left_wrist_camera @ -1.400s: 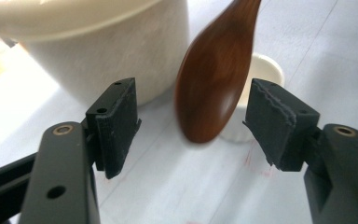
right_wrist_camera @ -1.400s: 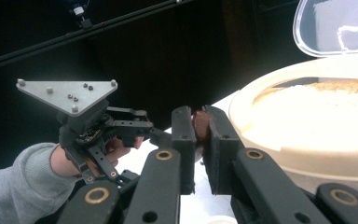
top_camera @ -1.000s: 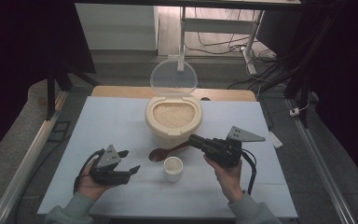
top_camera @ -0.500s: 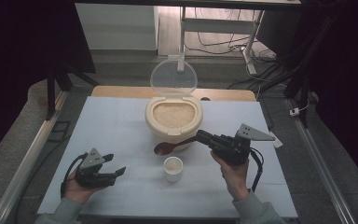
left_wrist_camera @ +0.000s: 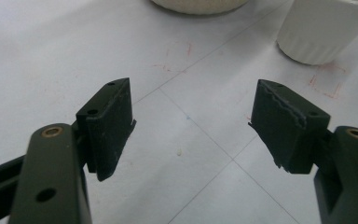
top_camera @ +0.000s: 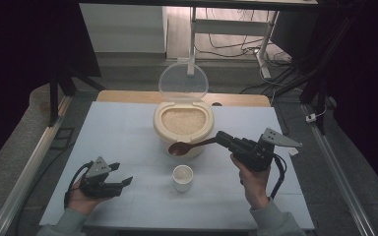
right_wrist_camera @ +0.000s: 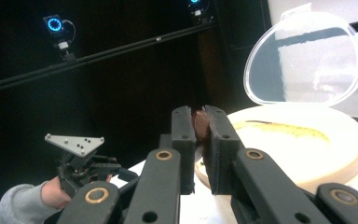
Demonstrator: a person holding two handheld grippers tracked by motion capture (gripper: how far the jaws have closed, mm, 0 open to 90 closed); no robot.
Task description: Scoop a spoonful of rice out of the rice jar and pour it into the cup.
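White table (top_camera: 128,132) with faint grid lines, set in a dim room with dark curtains at both sides; items listed from the near edge outward.

Left gripper (top_camera: 120,183): held low over the near left part of the table in the person's left hand (top_camera: 81,199), grey sleeve at the wrist. Jaws stood apart with nothing between them, bare table showing in the gap in the left gripper view (left_wrist_camera: 191,126). Jaws had just been opening a little further.

Cup (top_camera: 182,177): small, white, ribbed on the outside, upright on the table near the middle, just in front of the rice container and between the two grippers. Its base showed at the upper right of the left gripper view (left_wrist_camera: 324,30).

Right gripper (top_camera: 222,138): held in the person's right hand (top_camera: 251,179) above the near right part of the table, pointing toward the left. Jaws clenched on the handle of a spoon (top_camera: 184,146); the brown handle end showed pinched between the pads in the right gripper view (right_wrist_camera: 199,122).

Spoon: dark brown, raised off the table, bowl end hanging over the front edge of the rice container, above and behind the cup.

Rice container (top_camera: 183,129): round, cream-coloured, standing at the middle of the table, filled with rice (top_camera: 183,119). Clear lid (top_camera: 183,83) hinged at the far side and standing upright, open.

Beyond the table: a floor with cables and metal frame legs.
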